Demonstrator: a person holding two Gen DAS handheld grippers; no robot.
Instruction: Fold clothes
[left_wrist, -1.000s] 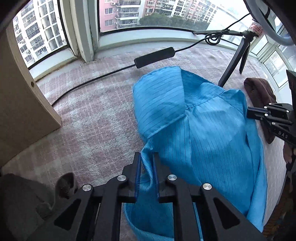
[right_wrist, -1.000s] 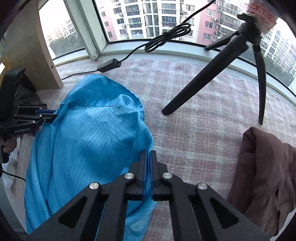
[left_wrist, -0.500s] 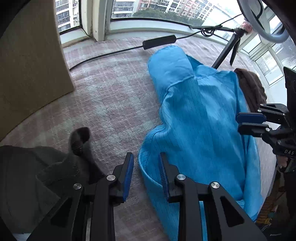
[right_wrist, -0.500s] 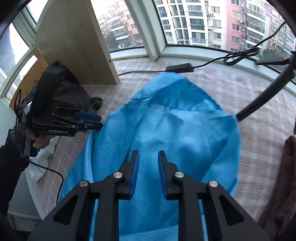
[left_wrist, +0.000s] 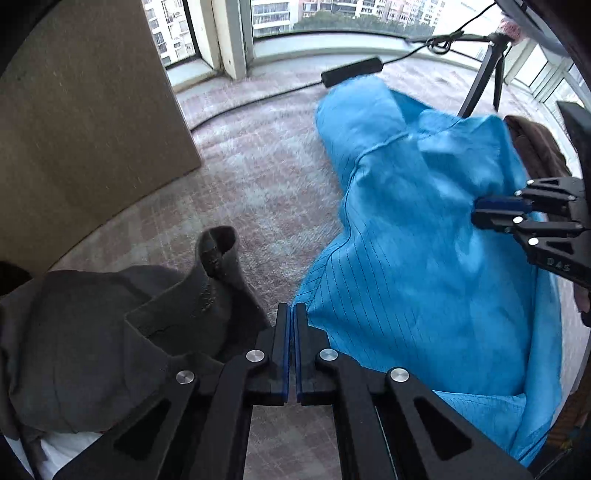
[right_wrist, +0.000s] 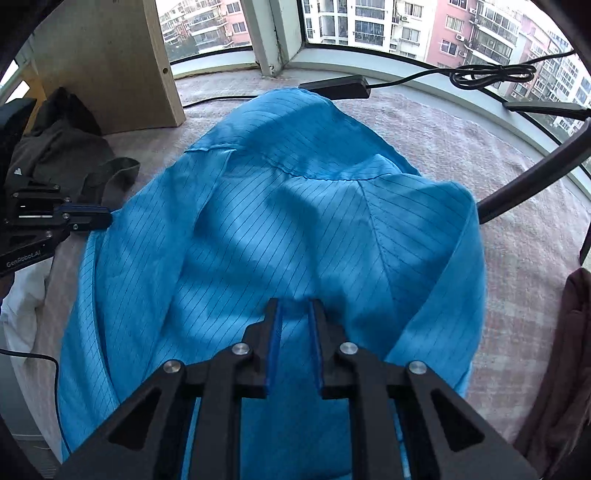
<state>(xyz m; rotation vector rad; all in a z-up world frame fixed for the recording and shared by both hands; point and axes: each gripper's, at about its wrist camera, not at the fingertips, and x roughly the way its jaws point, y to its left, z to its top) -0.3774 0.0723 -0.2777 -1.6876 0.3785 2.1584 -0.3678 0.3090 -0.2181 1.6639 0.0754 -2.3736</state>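
A blue garment (right_wrist: 280, 229) of thin, slightly shiny cloth with fine dark pinstripes lies spread and rumpled on a nubby pink-and-grey checked cover (left_wrist: 258, 192), its raised seams meeting in a soft peak near the middle. All places here are given from that garment.

The left hand-held gripper (left_wrist: 291, 314) sits at its left edge, black fingers with blue pads brought together after just closing; the pads meet right at the hem, but whether any cloth is caught between them cannot be told. The right hand-held gripper (right_wrist: 295, 306) is over the garment's near middle, its jaws a narrow gap apart after just closing further, a ridge of blue cloth rising between the pads; whether they pinch it is unclear.

The left wrist view alone shows a dark grey garment (left_wrist: 110, 332), matte and thick, with one cuff curled upright, just left of the blue one. It also shows a brown cloth (left_wrist: 535, 147) at the far right. The right wrist view shows more of the black tripod leg (right_wrist: 532, 184) touching the blue garment's right shoulder, and the coiled black cable (right_wrist: 491, 75) beyond it. A flat wooden panel (right_wrist: 110, 66) stands to its far left.
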